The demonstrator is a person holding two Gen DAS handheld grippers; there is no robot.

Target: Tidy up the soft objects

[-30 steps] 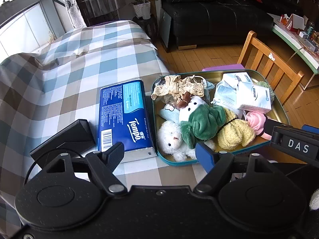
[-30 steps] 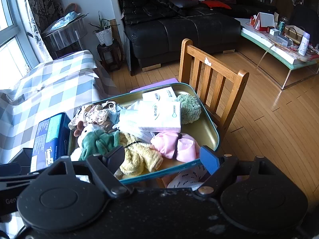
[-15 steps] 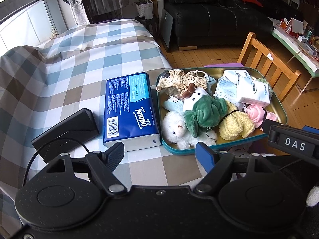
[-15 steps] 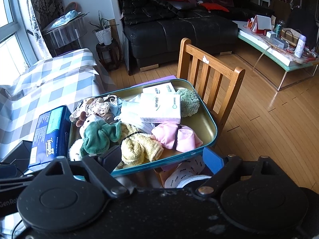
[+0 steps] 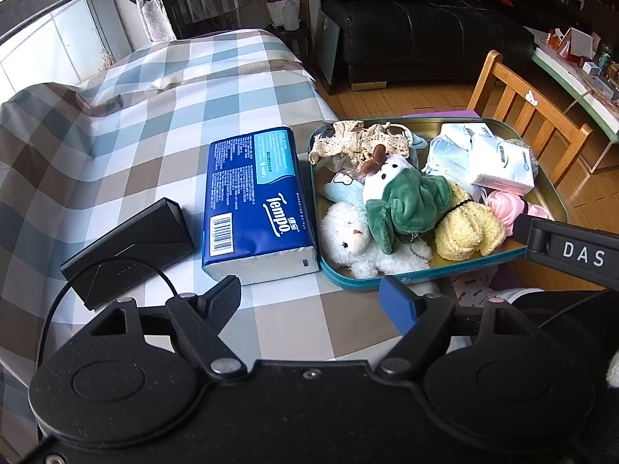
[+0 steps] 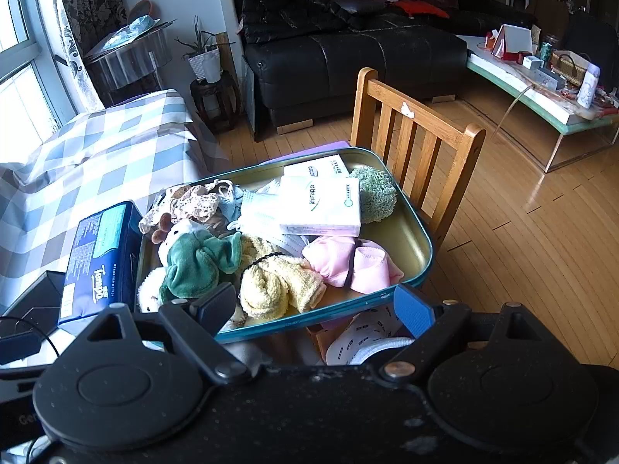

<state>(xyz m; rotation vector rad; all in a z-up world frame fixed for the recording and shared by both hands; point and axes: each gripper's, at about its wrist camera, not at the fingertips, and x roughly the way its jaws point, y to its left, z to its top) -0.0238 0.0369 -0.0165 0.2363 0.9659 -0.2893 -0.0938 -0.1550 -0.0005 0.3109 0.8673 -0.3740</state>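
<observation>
A teal-rimmed metal tin sits at the table's right edge, filled with soft things: a white plush, a green plush, a yellow cloth, a pink cloth, lace and white tissue packs. A blue Tempo tissue pack lies on the checked cloth just left of the tin. My left gripper hovers open, near side of the pack and tin, holding nothing. My right gripper is open above the tin's near rim, with the yellow cloth just beyond its fingers.
A black power bank with a cable lies left of the blue pack. A wooden chair stands behind the tin, over wooden floor. Beyond are a black sofa and a cluttered low table.
The right gripper's jaws have spread a little wider. In the left wrist view the pack and tin have slid slightly up and away; nothing on the table has moved.
</observation>
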